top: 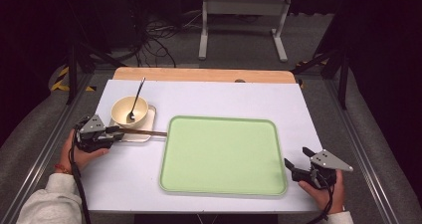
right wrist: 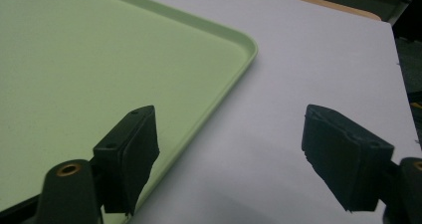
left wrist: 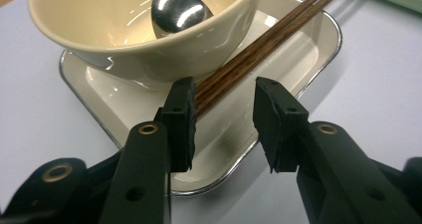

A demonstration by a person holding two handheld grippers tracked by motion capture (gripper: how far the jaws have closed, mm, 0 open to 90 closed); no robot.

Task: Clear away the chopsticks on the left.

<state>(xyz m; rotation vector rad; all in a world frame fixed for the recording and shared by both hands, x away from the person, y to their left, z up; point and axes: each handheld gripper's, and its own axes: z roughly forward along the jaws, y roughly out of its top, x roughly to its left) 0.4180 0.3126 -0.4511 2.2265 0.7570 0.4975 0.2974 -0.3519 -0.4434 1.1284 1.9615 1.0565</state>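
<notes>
A cream bowl (top: 129,109) (left wrist: 139,35) with a metal spoon (top: 135,102) (left wrist: 176,10) in it stands on a small cream dish (top: 148,123) (left wrist: 308,50) at the table's left. A pair of dark wooden chopsticks (top: 149,132) (left wrist: 259,47) lies across the dish's near side. My left gripper (top: 119,133) (left wrist: 224,119) has its jaws around the chopsticks' near end. The left pad sits against them, while a gap stays at the right pad. My right gripper (top: 297,156) (right wrist: 229,159) stands open by the near right corner of the green tray (top: 224,154) (right wrist: 99,59), with nothing between its jaws.
The large green tray takes up the middle of the white tabletop (top: 209,97) (right wrist: 298,59). A wooden strip (top: 199,74) runs along the far edge. Beyond the table are a metal stand (top: 244,15) and cables on the floor.
</notes>
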